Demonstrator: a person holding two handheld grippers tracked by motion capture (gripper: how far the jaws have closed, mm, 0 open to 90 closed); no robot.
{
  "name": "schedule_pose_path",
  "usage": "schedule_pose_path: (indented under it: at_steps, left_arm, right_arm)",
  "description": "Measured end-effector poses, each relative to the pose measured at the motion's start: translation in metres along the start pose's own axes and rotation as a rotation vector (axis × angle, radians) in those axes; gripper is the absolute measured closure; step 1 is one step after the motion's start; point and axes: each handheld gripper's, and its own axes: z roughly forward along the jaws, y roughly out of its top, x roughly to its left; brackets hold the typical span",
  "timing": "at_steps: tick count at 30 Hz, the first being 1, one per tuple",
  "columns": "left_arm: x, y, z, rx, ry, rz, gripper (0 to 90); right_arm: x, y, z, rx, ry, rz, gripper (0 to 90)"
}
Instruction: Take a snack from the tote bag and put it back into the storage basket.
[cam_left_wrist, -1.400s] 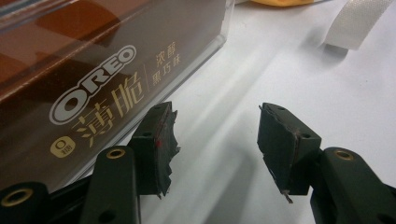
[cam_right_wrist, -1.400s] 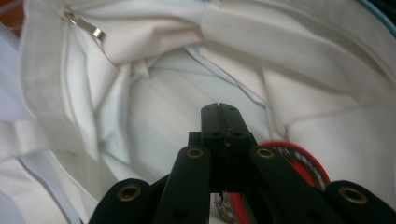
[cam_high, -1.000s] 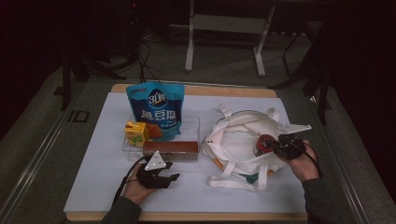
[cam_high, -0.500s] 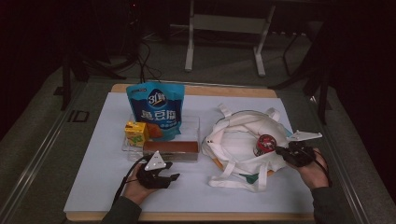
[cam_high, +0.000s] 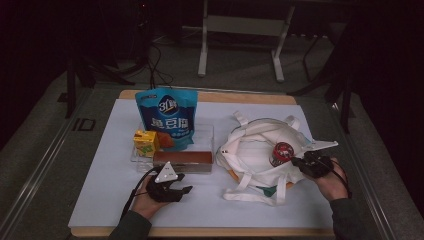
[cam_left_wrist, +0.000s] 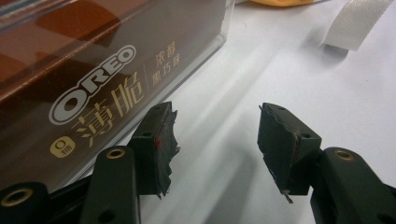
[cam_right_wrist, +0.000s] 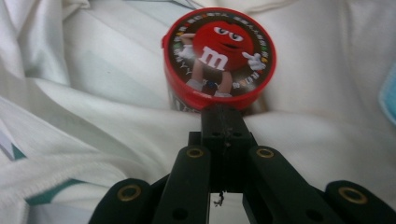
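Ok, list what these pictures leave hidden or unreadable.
- M&M's tub: its lower part is hidden in the right gripper view by the bag's folds and the shut jaws.
- Oreo box: cut off by the left gripper view's top and left edges.
- Yellow carton: print too small in the high view.
- Bag's inside: hidden by its own cloth, high view.

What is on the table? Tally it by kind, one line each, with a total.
Snack pouch: 1
Juice carton: 1
Oreo box: 1
Clear tray: 1
M&M's tub: 1
Cloth bag: 1
Total: 6
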Motion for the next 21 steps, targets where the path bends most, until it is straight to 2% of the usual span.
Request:
schedule_pose_path:
  at_steps: [9, 12, 15, 17, 19, 20, 21]
  left_arm:
    - [0.000, 0.000, 0.000, -0.001, 0.000, 0.000, 45.8]
    - [0.000, 0.000, 0.000, 0.000, 0.000, 0.002, 45.8]
    - [0.000, 0.000, 0.000, -0.001, -0.002, -0.001, 45.8]
    - [0.000, 0.000, 0.000, 0.000, 0.000, 0.001, 45.8]
    - [0.000, 0.000, 0.000, 0.000, 0.000, 0.000, 45.8]
    - [0.000, 0.000, 0.000, 0.000, 0.000, 0.000, 45.8]
    - [0.000, 0.000, 0.000, 0.000, 0.000, -0.002, 45.8]
  right_arm:
    - [0.010, 0.013, 0.010, -0.005, 0.038, -0.018, 89.6]
    - [0.010, 0.016, 0.006, -0.019, 0.048, -0.020, 86.4]
    - [0.005, 0.020, -0.002, -0.053, 0.045, -0.004, 76.3]
    - [0.001, 0.023, -0.003, -0.048, 0.028, -0.002, 68.7]
    - [-0.002, 0.026, -0.001, -0.041, 0.030, 0.001, 60.3]
    - [-0.002, 0.026, -0.001, -0.041, 0.030, 0.001, 60.3]
    - [-0.005, 0.029, 0.001, -0.041, 0.031, 0.008, 53.7]
